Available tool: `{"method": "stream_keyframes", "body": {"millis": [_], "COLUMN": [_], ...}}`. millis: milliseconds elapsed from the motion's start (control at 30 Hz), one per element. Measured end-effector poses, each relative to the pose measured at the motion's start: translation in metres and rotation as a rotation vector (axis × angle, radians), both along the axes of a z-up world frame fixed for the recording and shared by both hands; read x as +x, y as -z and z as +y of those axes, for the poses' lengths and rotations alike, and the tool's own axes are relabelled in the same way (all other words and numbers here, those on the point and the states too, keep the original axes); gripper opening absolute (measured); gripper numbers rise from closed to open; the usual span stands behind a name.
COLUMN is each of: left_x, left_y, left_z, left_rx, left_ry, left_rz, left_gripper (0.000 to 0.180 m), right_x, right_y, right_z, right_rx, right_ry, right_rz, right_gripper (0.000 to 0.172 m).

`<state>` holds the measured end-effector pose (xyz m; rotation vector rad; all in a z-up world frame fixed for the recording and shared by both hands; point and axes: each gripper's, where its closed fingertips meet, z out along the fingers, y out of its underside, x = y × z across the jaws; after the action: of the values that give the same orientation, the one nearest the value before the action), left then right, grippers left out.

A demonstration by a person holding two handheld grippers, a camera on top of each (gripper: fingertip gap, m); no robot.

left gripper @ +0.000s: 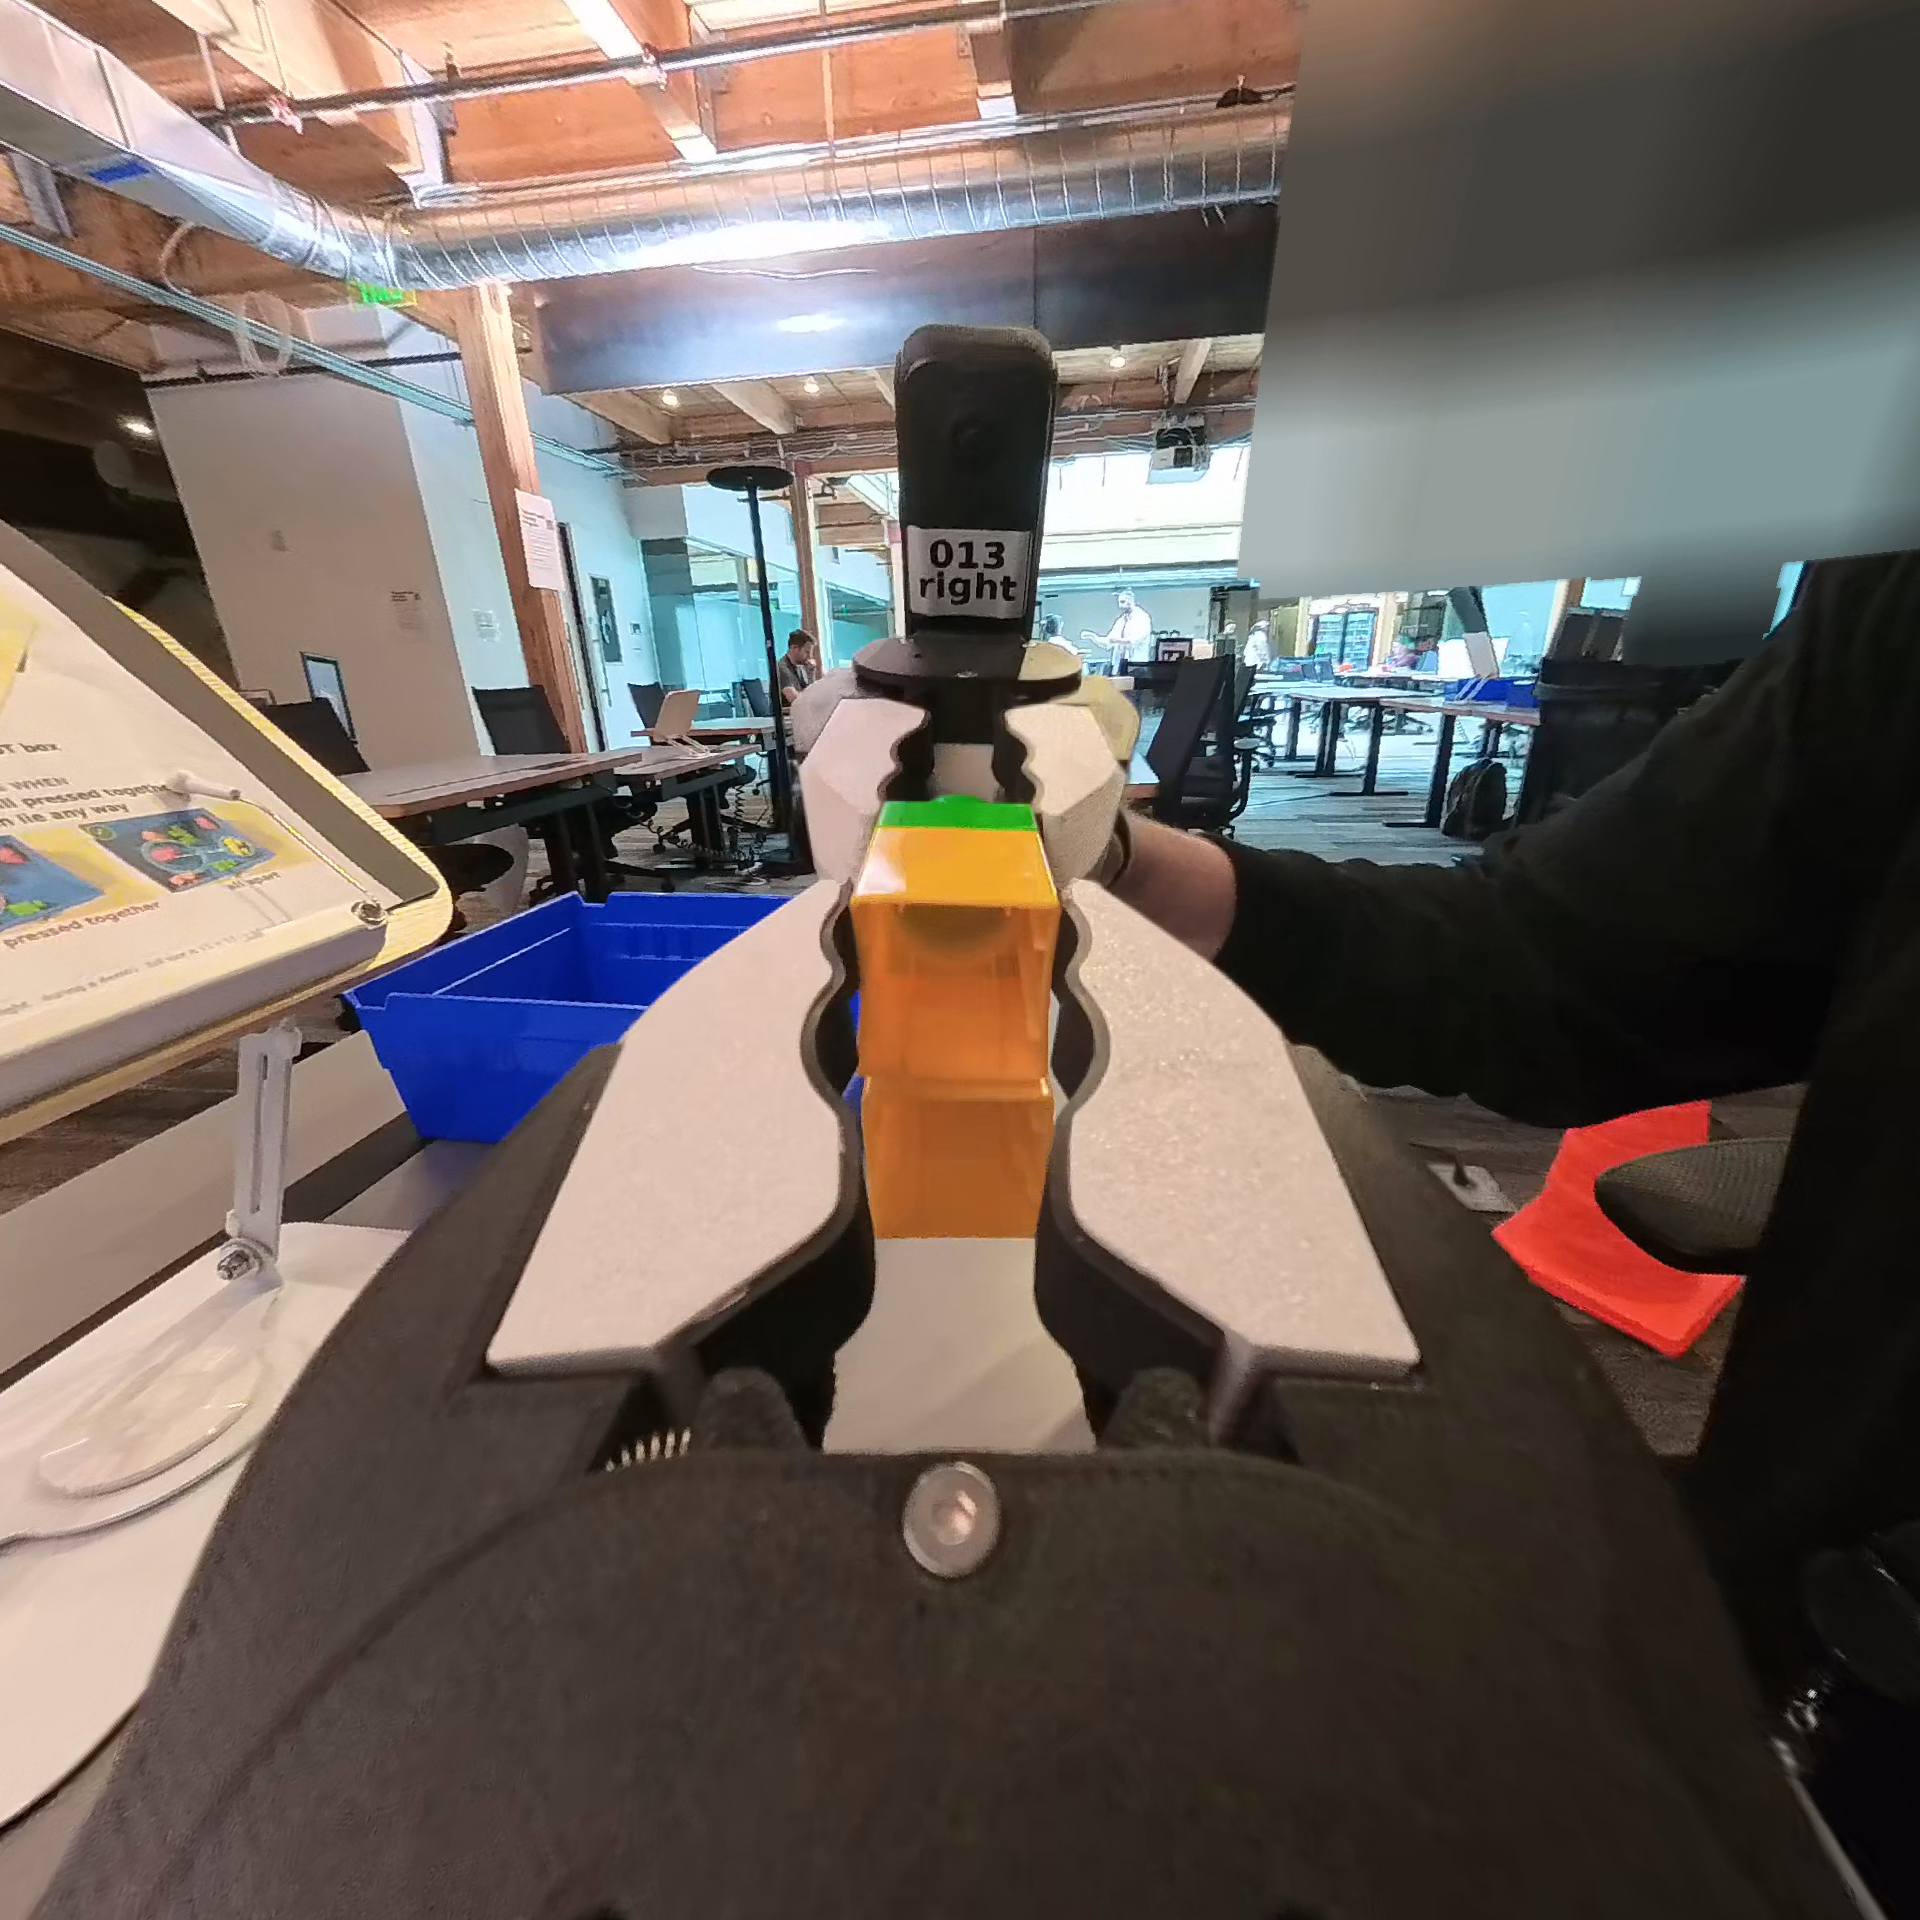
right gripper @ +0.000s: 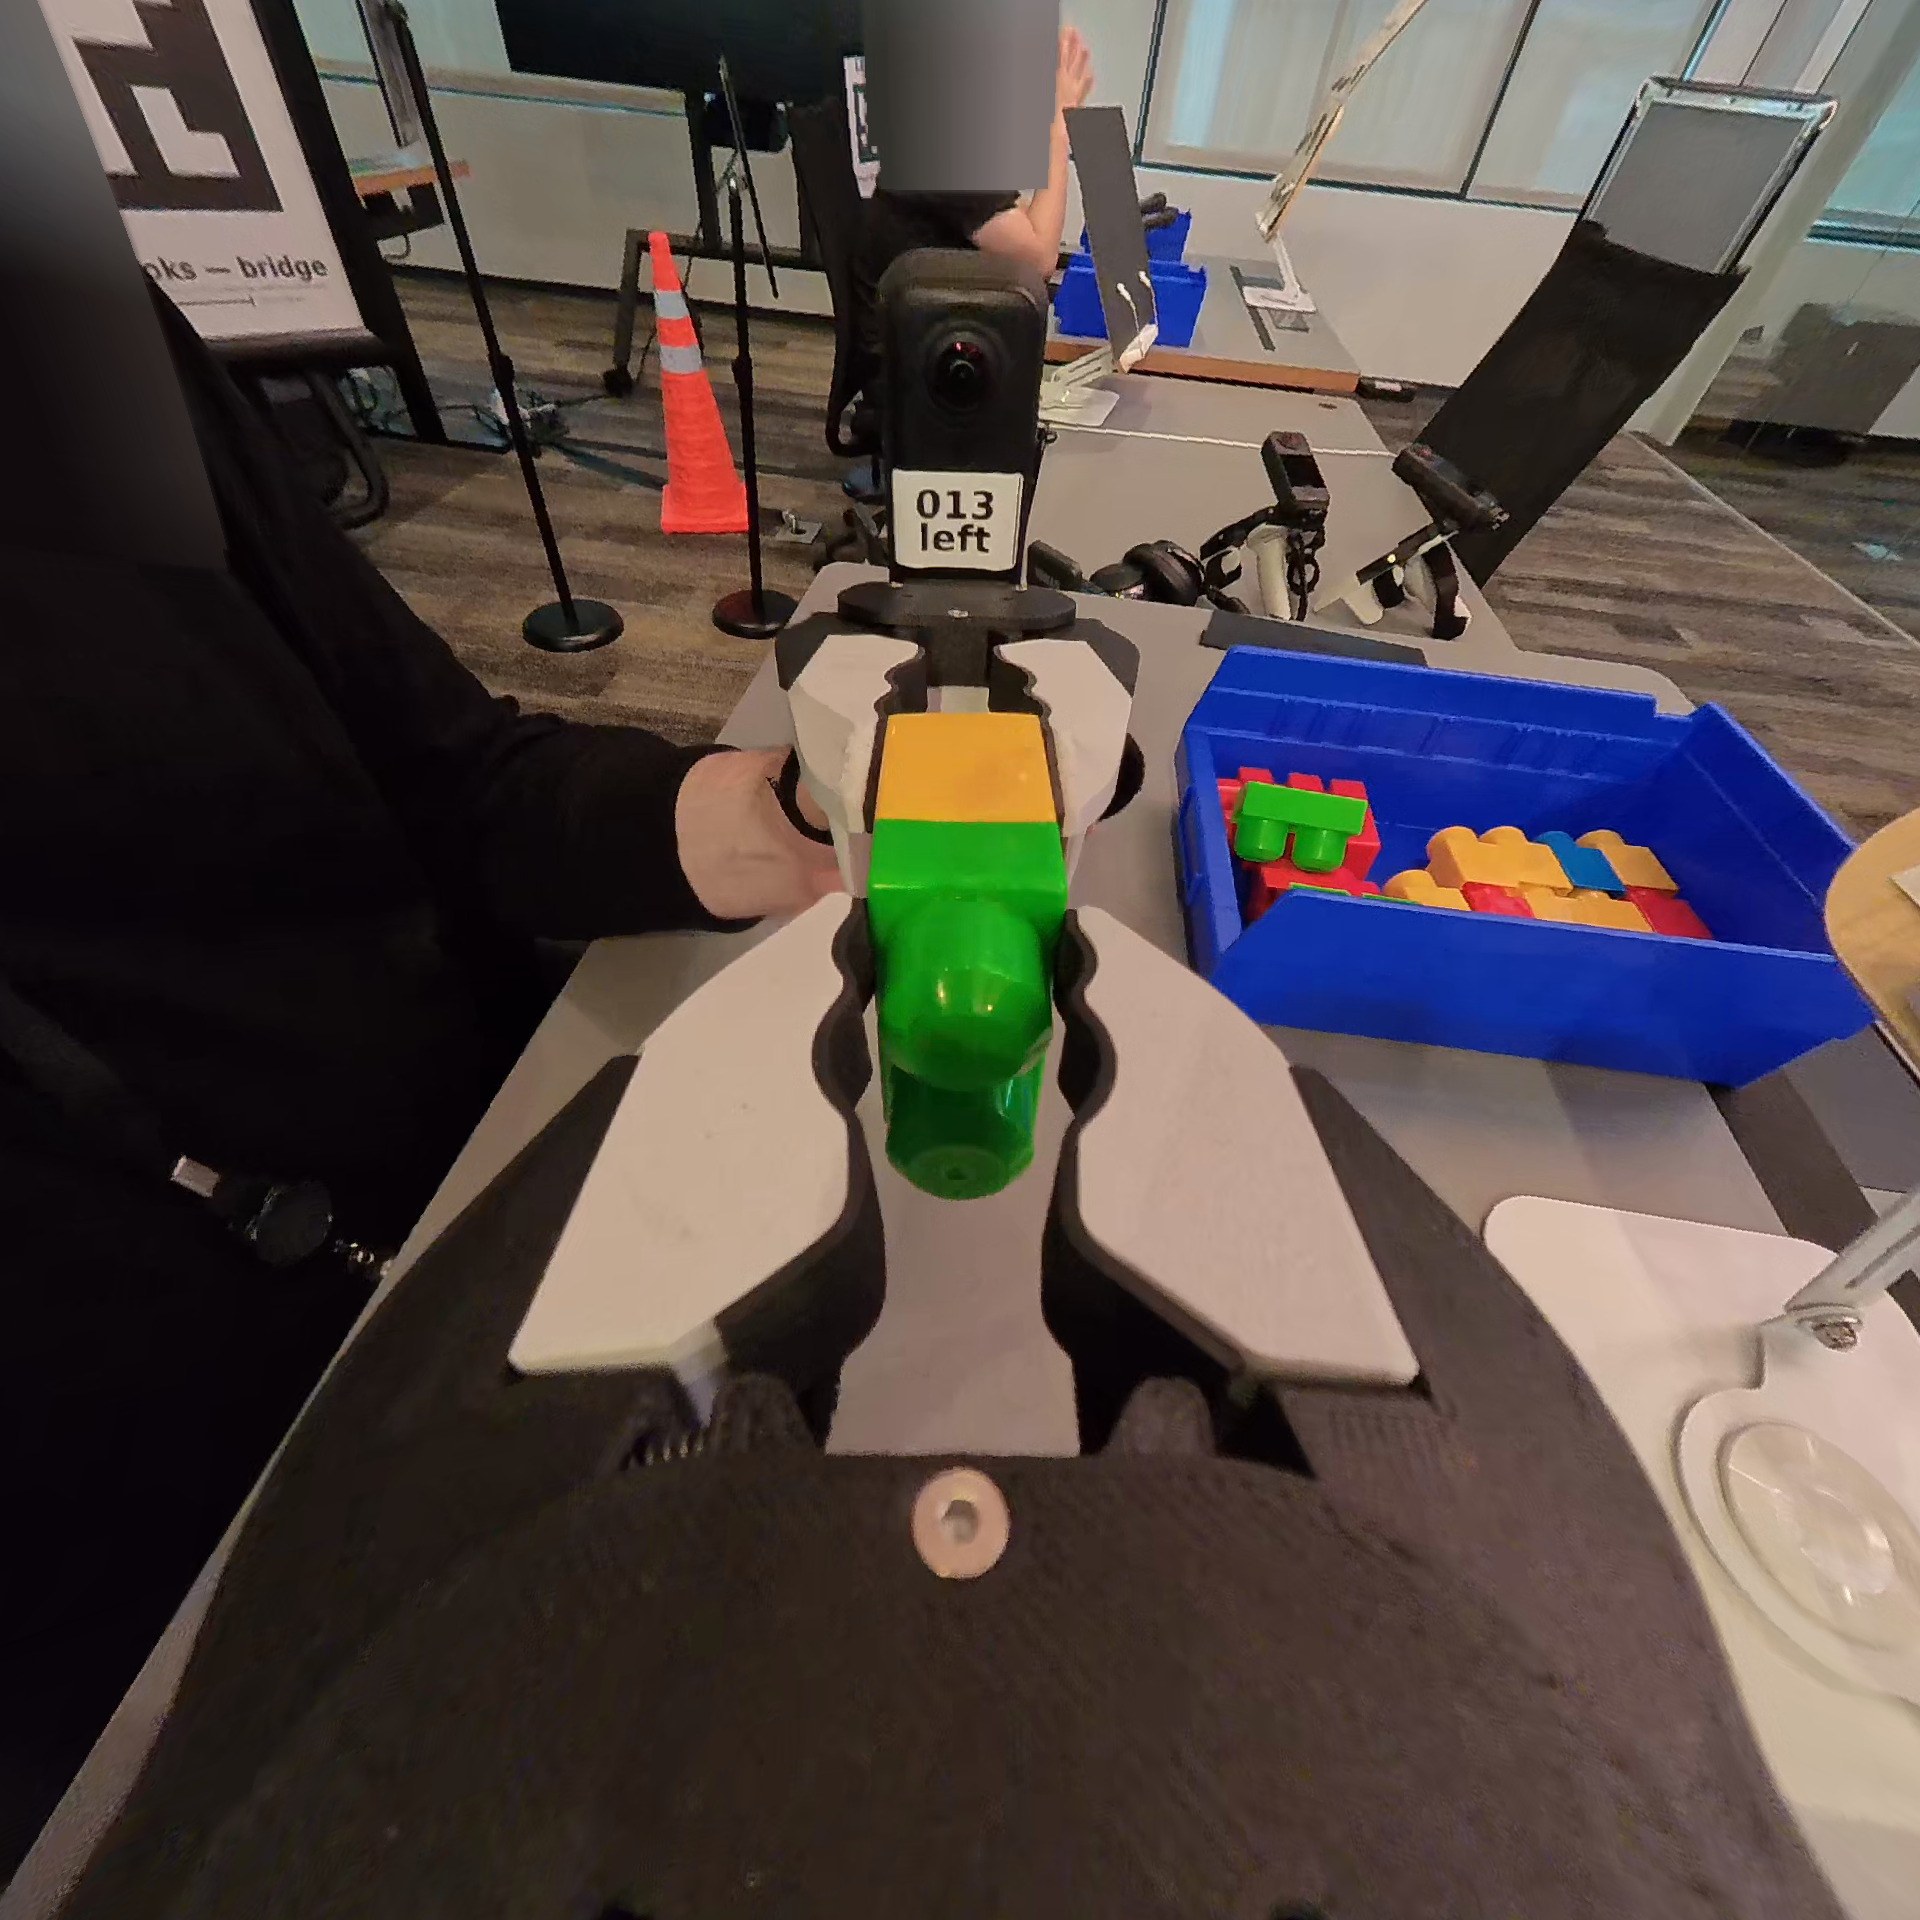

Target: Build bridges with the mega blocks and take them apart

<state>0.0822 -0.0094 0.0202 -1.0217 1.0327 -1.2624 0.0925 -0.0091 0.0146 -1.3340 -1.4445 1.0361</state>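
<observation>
Left gripper (left gripper: 956,997) clamps the orange block (left gripper: 951,1039), right gripper (right gripper: 961,997) clamps the green block (right gripper: 961,977); the two are joined end to end in midair beside the blue bin (right gripper: 1538,997). Grippers face each other along the stack's long axis, so separating likely means pulling straight apart along it

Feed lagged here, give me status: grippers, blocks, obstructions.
Left gripper clamped on orange block. Right gripper clamped on green block. Blocks joined end to end, above table. Nothing in the way.
</observation>
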Motion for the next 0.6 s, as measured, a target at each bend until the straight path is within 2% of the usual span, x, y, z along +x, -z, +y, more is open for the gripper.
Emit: {"method": "stream_keyframes", "body": {"millis": [200, 400, 600], "left_x": [-0.002, -0.003, -0.01], "left_y": [-0.001, -0.005, -0.002], "left_z": [0.002, 0.006, 0.015], "left_rx": [-0.003, -0.037, -0.079], "left_ry": [-0.013, -0.015, -0.021], "left_rz": [-0.015, -0.038, -0.037], "left_gripper": [0.035, 0.035, 0.049], "right_x": [-0.003, -0.003, 0.008], "right_y": [0.001, -0.006, -0.017], "right_z": [0.002, 0.005, 0.016], "right_rx": [-0.004, -0.05, -0.098], "right_ry": [-0.004, 0.001, 0.037], "right_rz": [0.0, 0.087, 0.185], "right_gripper": [0.034, 0.034, 0.034]}}
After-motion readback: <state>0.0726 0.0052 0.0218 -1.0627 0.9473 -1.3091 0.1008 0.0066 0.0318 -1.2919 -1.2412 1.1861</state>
